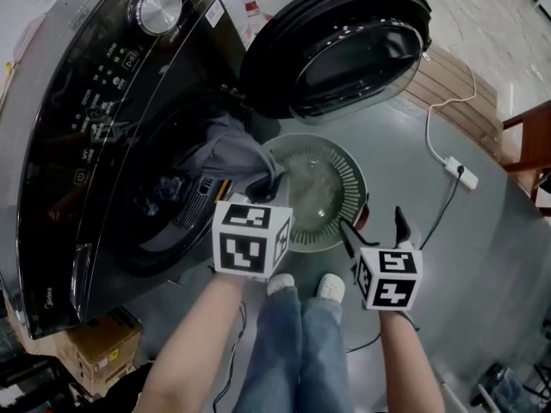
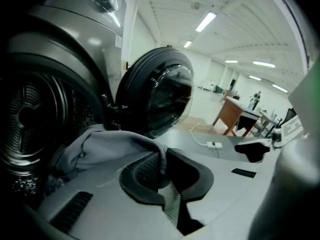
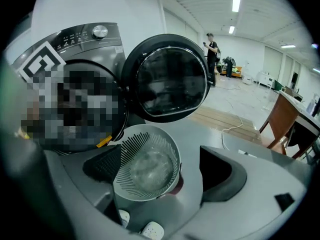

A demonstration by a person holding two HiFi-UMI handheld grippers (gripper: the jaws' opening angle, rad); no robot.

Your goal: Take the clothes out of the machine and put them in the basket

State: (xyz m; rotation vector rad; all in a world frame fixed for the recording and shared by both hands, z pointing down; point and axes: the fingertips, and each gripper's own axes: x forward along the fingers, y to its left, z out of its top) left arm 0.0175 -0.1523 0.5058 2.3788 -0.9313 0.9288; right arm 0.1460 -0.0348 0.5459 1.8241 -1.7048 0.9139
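As we look down from the head, the left gripper holds a grey garment, half out of the machine and draped toward the basket on the floor; the right gripper hangs over the basket's near rim. Along the left gripper, its fingers are clenched on a fold of the cloth; we judge it soft, limp and light, so a pinched bunch should carry it, though the tail may snag at the mouth. Along the right gripper, its fingers stand apart and empty, the basket below them.
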